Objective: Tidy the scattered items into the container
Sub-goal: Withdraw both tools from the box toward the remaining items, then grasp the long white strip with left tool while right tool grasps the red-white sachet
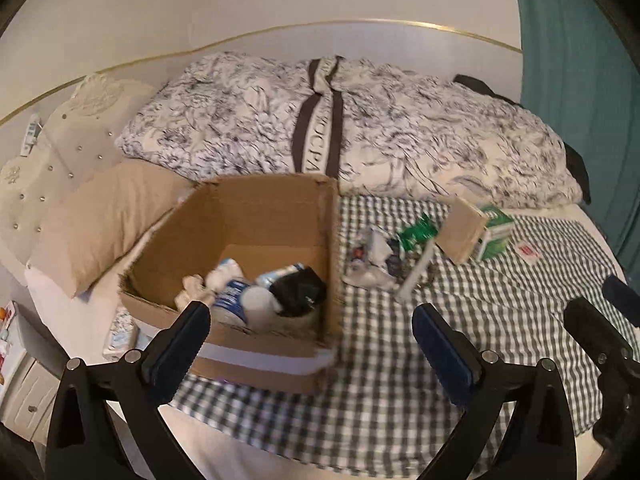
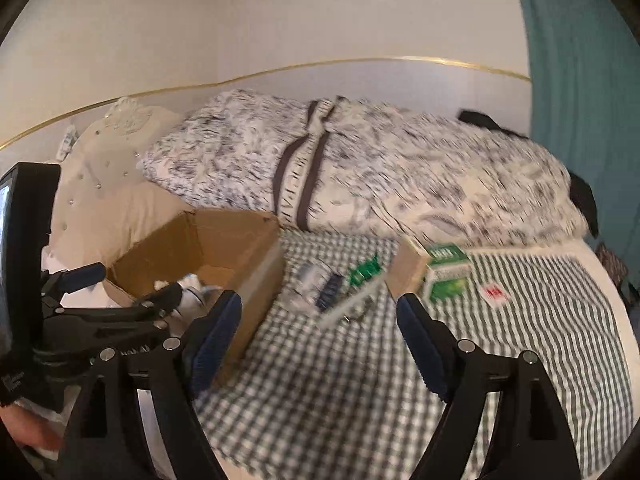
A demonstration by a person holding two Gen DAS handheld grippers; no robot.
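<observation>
Broadly, the bed [image 1: 560, 216] carries everything: a floral duvet [image 1: 400, 136] bunched along its far side, a beige pillow [image 1: 100, 220] at its head end, and a green-checked cloth [image 1: 500, 320] spread over the near part. On the cloth's left edge stands the open cardboard box [image 1: 256, 216], touching the pillow; inside lie a blue-and-white tube, a black pouch [image 1: 298, 290] and pale blurred bits. Just right of the box sits a heap of scattered items [image 1: 380, 256], mostly wrappers and a white strip, too blurred to name. Beside the heap, a green carton [image 1: 490, 236] stands tilted, and a small red-marked card [image 1: 528, 252] lies further right. The left gripper [image 1: 316, 344] hovers spread and empty above the box's near corner. The right gripper [image 2: 320, 336] is likewise spread, empty, above the cloth near the heap.
</observation>
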